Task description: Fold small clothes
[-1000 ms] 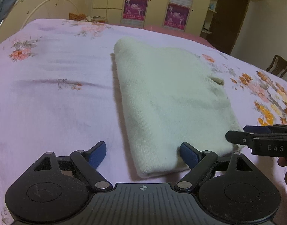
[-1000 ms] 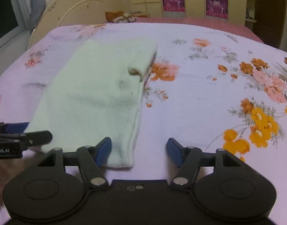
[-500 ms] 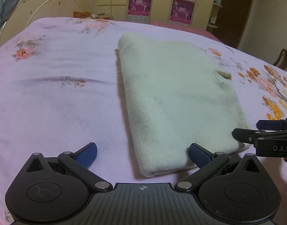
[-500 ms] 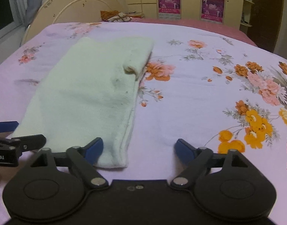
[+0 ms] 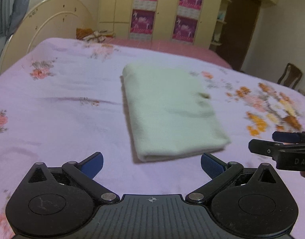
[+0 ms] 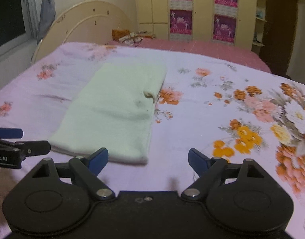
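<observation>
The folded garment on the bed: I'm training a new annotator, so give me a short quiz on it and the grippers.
1. True or false: the left gripper is shut on the pale green folded garment.
2. Multiple choice: the garment lies on A) a bare wooden table, B) a floral bedsheet, C) a chair seat.
3. Fill in: in the right wrist view, the right gripper is ____, its left finger in front of the garment's near edge.

Key: 1 false, it is open and holds nothing; 2 B; 3 open.
</observation>
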Action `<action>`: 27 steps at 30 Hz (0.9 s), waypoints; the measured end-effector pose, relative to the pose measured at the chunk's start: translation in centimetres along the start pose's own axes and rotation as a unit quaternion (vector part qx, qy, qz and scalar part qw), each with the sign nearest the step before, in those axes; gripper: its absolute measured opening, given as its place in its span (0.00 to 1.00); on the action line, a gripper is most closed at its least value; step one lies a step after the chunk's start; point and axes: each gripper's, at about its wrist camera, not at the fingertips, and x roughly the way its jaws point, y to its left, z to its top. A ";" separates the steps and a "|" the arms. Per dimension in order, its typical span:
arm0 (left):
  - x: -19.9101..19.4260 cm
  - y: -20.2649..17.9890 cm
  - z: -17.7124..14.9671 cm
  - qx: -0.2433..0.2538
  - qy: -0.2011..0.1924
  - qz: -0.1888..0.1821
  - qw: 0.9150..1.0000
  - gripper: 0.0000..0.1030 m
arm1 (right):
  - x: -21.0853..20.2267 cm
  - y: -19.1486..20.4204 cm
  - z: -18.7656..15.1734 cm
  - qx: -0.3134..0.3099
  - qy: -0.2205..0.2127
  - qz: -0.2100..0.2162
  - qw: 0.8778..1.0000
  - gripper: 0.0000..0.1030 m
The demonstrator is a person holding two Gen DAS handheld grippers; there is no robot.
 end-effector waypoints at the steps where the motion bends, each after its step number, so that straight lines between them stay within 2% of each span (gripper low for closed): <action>1: -1.0 -0.2 -0.1 0.005 -0.005 -0.004 1.000 1.00 | -1.1 0.1 -0.2 0.007 -0.004 0.001 1.000 0.84; 8: -7.9 -1.9 -0.9 0.026 -0.040 -0.016 0.999 1.00 | -7.9 0.9 -1.6 0.047 -0.026 -0.013 0.998 0.84; 15: -13.5 -2.5 -2.2 0.007 -0.087 -0.032 0.996 1.00 | -13.6 2.6 -2.8 0.043 -0.060 -0.033 0.997 0.84; 20: -15.7 -2.8 -3.5 0.008 -0.091 -0.038 0.995 1.00 | -16.2 4.1 -4.1 0.040 -0.074 -0.038 0.996 0.84; 27: -17.9 -2.5 -4.2 0.011 -0.099 -0.032 0.995 1.00 | -17.4 4.9 -4.9 0.041 -0.093 -0.052 0.994 0.85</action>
